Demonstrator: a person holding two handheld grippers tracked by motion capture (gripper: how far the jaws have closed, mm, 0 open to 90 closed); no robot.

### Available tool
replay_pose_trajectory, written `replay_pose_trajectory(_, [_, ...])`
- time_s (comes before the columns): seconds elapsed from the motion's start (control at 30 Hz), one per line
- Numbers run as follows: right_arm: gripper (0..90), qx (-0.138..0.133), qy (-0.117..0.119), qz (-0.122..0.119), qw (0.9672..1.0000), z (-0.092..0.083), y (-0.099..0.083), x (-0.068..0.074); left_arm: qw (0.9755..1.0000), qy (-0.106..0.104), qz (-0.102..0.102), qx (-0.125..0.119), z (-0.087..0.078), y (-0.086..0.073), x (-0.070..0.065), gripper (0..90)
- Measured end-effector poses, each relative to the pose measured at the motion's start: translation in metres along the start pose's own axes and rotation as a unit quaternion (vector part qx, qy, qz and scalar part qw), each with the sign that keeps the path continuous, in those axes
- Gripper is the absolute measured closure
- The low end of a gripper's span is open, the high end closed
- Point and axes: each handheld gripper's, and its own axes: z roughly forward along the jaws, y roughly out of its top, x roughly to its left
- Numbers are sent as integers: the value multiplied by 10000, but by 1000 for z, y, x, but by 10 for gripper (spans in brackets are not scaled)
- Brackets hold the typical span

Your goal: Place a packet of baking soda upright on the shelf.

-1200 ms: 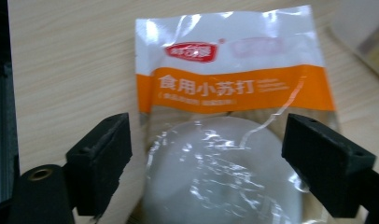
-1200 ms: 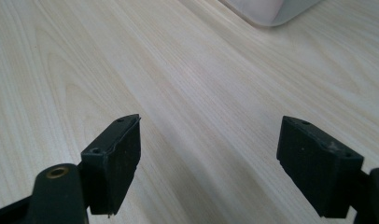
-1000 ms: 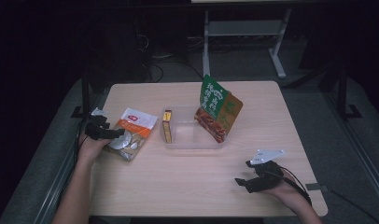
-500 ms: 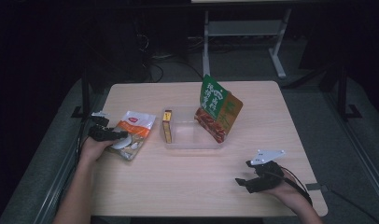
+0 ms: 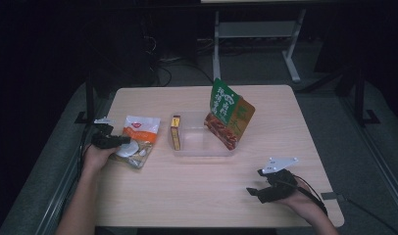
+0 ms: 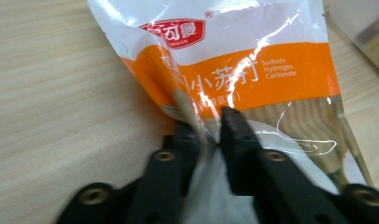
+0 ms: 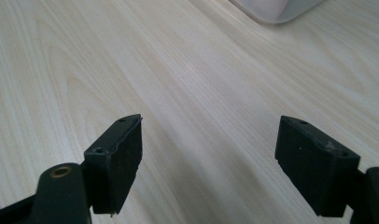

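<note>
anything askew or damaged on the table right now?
No spill or damage visible. Only oddities: the green and orange snack bag stands tilted, leaning in the clear plastic tray, and the left gripper pinches the white and orange baking soda pouch, creasing its film. The right gripper is open over bare table.

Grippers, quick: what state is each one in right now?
Left gripper: closed, pinching the orange-and-white pouch.
Right gripper: open, holding nothing, over the bare table.
</note>
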Motion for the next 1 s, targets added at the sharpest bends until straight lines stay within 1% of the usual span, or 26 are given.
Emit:
replay_pose_trajectory(0.03, [225,-17,12,15,10000,0,0,-1,10000,23,11,26,0,0,-2,850])
replay_pose_trajectory(0.07, [225,-3,44,118,9999,-1,1,-1,9999,36,96,39,-1,1,-2,857])
replay_pose_trajectory(0.1, [219,-20,84,158,9998,-1,1,-1,10000,64,67,30,-1,1,-4,863])
replay_pose_trajectory(0.13, [201,-38,149,186,9997,-2,2,-1,9999,75,85,30,-2,1,-4,870])
replay_pose_trajectory(0.23, [162,68,347,232,9991,0,5,0,9999,74,74,-97,-8,1,-6,884])
replay_pose_trajectory(0.27, [164,139,387,271,9988,1,6,1,9998,76,79,-136,-10,1,-6,886])
replay_pose_trajectory(0.3, [161,153,424,227,9987,2,6,2,9998,83,89,-177,-14,1,-8,888])
replay_pose_trajectory(0.37, [153,209,398,115,9989,4,6,5,9995,33,89,-310,-21,1,-10,890])
replay_pose_trajectory(0.4, [153,247,374,107,9989,5,7,7,9993,24,60,-362,-24,1,-12,892])
replay_pose_trajectory(0.43, [154,201,383,62,9990,5,8,8,9991,8,74,-423,-28,1,-14,892])
replay_pose_trajectory(0.5, [161,206,370,48,9991,5,8,9,9987,5,158,-487,-35,1,-17,893])
replay_pose_trajectory(0.53, [164,180,340,29,9993,5,9,9,9984,-10,166,-544,-38,1,-19,894])
replay_pose_trajectory(0.57, [164,167,318,0,9994,5,8,8,9980,-39,119,-625,-39,1,-21,894])
replay_pose_trajectory(0.67, [167,163,234,78,9996,4,8,6,9967,-104,250,-760,-50,4,-27,895])
replay_pose_trajectory(0.73, [167,142,225,96,9996,3,7,3,9958,-120,320,-848,-58,6,-32,895])
replay_pose_trajectory(0.8, [167,136,204,126,9996,2,6,1,9947,-126,357,-952,-66,7,-36,896])
replay_pose_trajectory(0.83, [168,111,196,134,9997,1,6,1,9943,-138,345,-996,-69,7,-38,896])
replay_pose_trajectory(0.97, [171,142,172,131,9997,1,5,0,9930,-199,397,-1097,-83,4,-45,896])
replay_pose_trajectory(1.0, [182,142,180,130,9997,1,5,0,9928,-178,440,-1097,-86,2,-47,897])
